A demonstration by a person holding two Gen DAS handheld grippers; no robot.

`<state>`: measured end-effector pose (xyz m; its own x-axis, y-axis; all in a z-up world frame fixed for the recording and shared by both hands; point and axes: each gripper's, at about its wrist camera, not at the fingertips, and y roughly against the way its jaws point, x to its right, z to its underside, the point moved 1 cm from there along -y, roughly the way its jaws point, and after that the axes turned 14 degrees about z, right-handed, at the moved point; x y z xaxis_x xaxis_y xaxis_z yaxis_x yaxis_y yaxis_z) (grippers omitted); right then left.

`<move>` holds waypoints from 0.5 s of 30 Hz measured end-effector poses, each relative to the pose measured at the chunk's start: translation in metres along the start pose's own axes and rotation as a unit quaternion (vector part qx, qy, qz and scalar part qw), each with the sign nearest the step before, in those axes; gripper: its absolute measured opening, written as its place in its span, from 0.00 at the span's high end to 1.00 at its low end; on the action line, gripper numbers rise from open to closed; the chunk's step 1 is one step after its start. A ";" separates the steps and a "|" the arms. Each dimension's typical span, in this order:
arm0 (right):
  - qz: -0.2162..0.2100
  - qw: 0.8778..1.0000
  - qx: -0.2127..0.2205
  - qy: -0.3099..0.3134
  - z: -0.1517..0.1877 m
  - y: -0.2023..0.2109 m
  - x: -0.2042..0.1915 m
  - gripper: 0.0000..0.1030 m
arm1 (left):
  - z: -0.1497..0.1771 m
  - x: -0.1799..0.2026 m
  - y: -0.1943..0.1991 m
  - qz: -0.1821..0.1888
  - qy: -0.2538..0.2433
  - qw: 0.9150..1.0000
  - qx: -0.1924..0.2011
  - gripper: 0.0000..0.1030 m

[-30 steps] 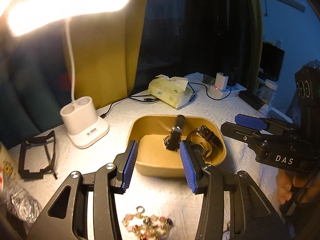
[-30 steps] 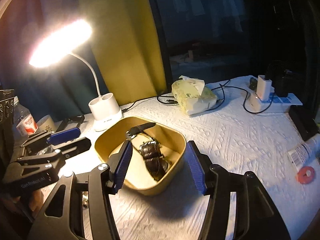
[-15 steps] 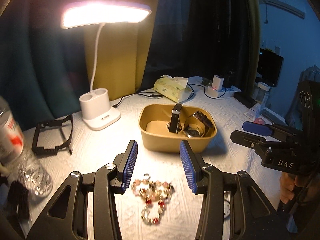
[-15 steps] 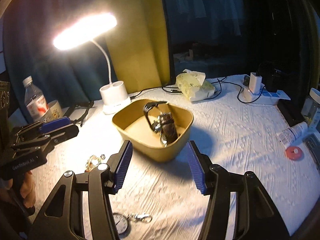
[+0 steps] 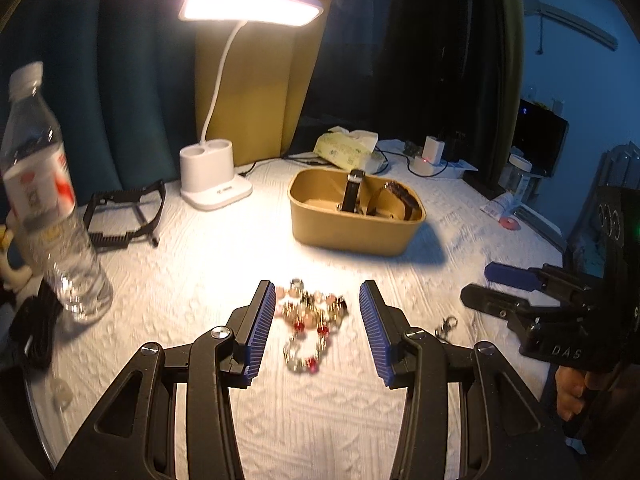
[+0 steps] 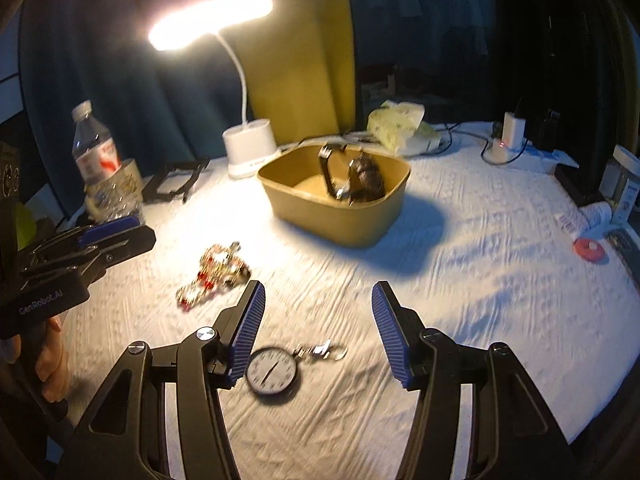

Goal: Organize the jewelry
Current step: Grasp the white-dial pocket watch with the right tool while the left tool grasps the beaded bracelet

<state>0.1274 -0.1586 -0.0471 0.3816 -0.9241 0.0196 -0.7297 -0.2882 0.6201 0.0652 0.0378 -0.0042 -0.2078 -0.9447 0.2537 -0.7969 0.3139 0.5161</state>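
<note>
A tan box (image 5: 356,236) (image 6: 340,216) on the white cloth holds a black-strap watch (image 5: 353,196) and a brown watch (image 5: 398,196). A heap of beaded bracelets (image 5: 312,316) (image 6: 214,270) lies on the cloth, between my left gripper's (image 5: 318,320) open fingers. A pocket watch (image 6: 272,370) with a clasp lies between my right gripper's (image 6: 318,328) open fingers, close to the left one. The right gripper also shows in the left wrist view (image 5: 504,288), and the left gripper in the right wrist view (image 6: 112,236). Both are empty.
A lit white desk lamp (image 5: 214,184) stands behind the box. A water bottle (image 5: 44,200) and a black frame (image 5: 124,216) are at left. A tissue pack (image 5: 348,148), chargers with cables (image 6: 508,140) and a red disc (image 6: 588,248) lie at the back and right.
Both grippers have pulled back from the box toward the near edge. The bracelets now lie between the left fingers and the pocket watch between the right fingers. Both stayed open.
</note>
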 end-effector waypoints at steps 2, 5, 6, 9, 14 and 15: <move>-0.005 1.000 -0.011 0.006 0.007 -0.003 -0.006 0.46 | 0.006 -0.001 0.002 0.001 0.004 1.000 -0.002 0.55; -0.010 1.000 -0.025 0.015 0.016 -0.006 -0.015 0.46 | 0.016 -0.003 0.004 0.001 0.009 1.000 -0.008 0.55; -0.013 0.999 -0.031 0.018 0.019 -0.007 -0.018 0.46 | 0.018 -0.003 0.004 0.001 0.011 1.000 -0.009 0.55; -0.015 0.999 -0.046 0.023 0.026 -0.013 -0.023 0.46 | 0.024 -0.006 0.005 0.001 0.016 1.000 -0.014 0.55; -0.014 0.996 -0.073 0.038 0.033 -0.023 -0.031 0.46 | 0.029 -0.010 0.004 0.001 0.021 1.000 -0.019 0.55; -0.010 0.997 -0.068 0.043 0.034 -0.022 -0.033 0.46 | 0.030 -0.010 0.002 0.002 0.022 1.000 -0.021 0.55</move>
<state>0.1121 -0.1305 -0.0881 0.4474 -0.8915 0.0702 -0.6404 -0.2646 0.7211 0.0488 0.0456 -0.0300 -0.1849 -0.9388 0.2906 -0.7714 0.3218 0.5490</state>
